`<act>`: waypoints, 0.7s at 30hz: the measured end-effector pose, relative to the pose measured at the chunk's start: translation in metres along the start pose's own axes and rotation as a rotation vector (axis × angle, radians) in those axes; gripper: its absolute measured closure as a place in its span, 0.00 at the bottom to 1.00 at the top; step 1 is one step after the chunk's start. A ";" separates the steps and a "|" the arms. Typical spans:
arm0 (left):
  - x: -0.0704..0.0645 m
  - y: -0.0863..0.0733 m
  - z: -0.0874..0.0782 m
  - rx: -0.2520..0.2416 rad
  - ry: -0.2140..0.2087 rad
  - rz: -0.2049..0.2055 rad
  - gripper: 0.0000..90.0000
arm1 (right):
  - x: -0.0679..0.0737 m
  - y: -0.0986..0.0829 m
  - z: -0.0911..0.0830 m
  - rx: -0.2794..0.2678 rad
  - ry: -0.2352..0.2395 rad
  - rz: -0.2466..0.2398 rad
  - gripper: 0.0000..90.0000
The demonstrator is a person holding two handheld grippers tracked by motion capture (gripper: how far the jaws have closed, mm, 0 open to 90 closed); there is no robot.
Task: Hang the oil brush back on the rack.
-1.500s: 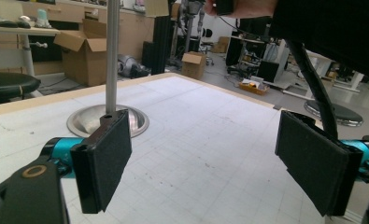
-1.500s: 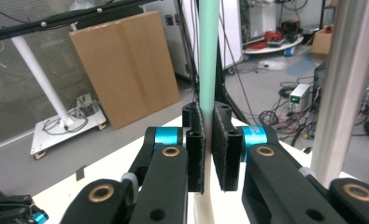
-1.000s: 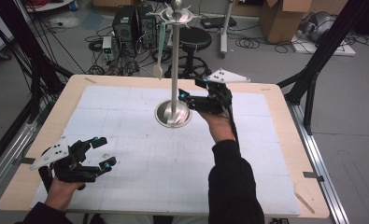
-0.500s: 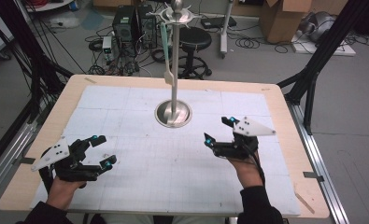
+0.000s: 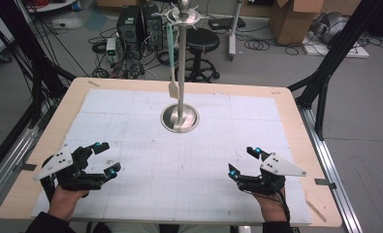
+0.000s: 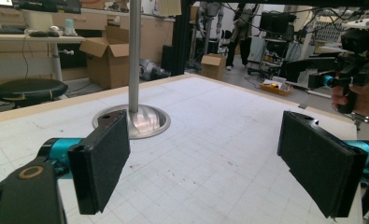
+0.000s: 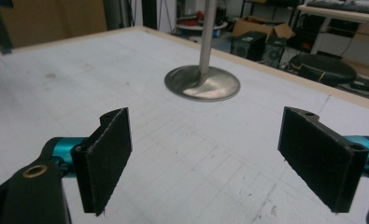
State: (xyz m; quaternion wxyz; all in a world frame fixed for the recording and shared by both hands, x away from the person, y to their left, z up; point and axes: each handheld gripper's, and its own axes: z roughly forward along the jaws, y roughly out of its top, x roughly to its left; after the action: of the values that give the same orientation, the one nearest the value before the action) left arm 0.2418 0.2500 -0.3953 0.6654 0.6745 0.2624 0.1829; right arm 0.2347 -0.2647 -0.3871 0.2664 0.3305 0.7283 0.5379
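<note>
A metal stand with a round base and a tall pole stands at the far middle of the white gridded mat. A spatula with a pale green handle hangs from the hooks at its top. My left gripper rests near the front left, open and holding nothing. My right gripper sits near the front right, also open and holding nothing. In the left gripper view the jaws stand wide apart, facing the stand base, with the other gripper at far right. The right gripper faces the base.
The mat lies on a wooden table. Behind the far edge are a black stool, computer cases and cables on the floor. Black frame struts rise at the right. A cardboard box sits at back right.
My right gripper has drawn back from the stand's base to the front right of the table. The left gripper has stayed in place, and the spatula still hangs on the stand.
</note>
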 end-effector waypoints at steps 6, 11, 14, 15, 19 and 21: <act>-0.002 -0.001 -0.002 0.003 -0.001 0.004 0.19 | -0.001 -0.006 -0.007 0.010 -0.021 0.008 0.18; -0.003 -0.002 -0.001 0.008 -0.007 0.004 0.20 | 0.000 -0.005 -0.008 -0.001 -0.027 0.014 0.18; -0.004 -0.002 0.000 0.013 -0.012 0.010 0.20 | 0.002 -0.005 -0.007 -0.001 -0.025 0.023 0.18; -0.005 -0.002 0.001 0.013 -0.013 0.008 0.20 | 0.001 -0.005 -0.007 -0.002 -0.026 0.023 0.18; -0.004 -0.002 0.001 0.012 -0.008 0.003 0.20 | 0.000 -0.006 -0.007 -0.007 -0.029 0.031 0.18; -0.004 -0.002 0.001 0.011 -0.007 0.003 0.20 | 0.000 -0.007 -0.008 -0.007 -0.027 0.035 0.18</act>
State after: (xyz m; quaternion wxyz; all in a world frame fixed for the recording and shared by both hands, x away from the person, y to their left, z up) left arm 0.2394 0.2470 -0.3972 0.6623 0.6792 0.2600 0.1802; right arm 0.2279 -0.2710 -0.3912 0.2680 0.3497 0.7169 0.5404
